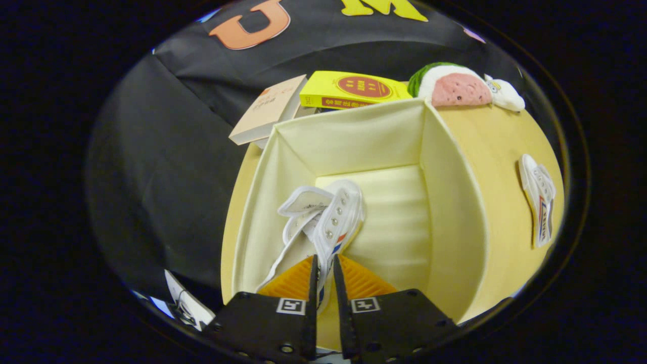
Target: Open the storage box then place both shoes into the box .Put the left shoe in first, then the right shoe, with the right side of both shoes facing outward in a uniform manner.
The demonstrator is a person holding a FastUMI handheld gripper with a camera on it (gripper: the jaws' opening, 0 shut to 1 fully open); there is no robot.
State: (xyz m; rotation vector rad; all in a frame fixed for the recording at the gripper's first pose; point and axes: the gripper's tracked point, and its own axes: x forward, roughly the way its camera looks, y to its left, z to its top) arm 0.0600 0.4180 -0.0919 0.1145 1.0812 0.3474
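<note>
Box (455,202) standing open; hand-held gripper (323,273) pinching first shoe (323,217) inside it; second shoe (538,199) waiting on table (500,136).

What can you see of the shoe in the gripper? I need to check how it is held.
The shoe is a white canvas sneaker with metal eyelets and a red and blue stripe on its side. It hangs inside the open cream storage box, near its left wall, tongue flopped out. The gripper is shut on its upper edge.

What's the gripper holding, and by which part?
The gripper is shut on the white shoe inside the storage box, pinching the shoe's side wall.
</note>
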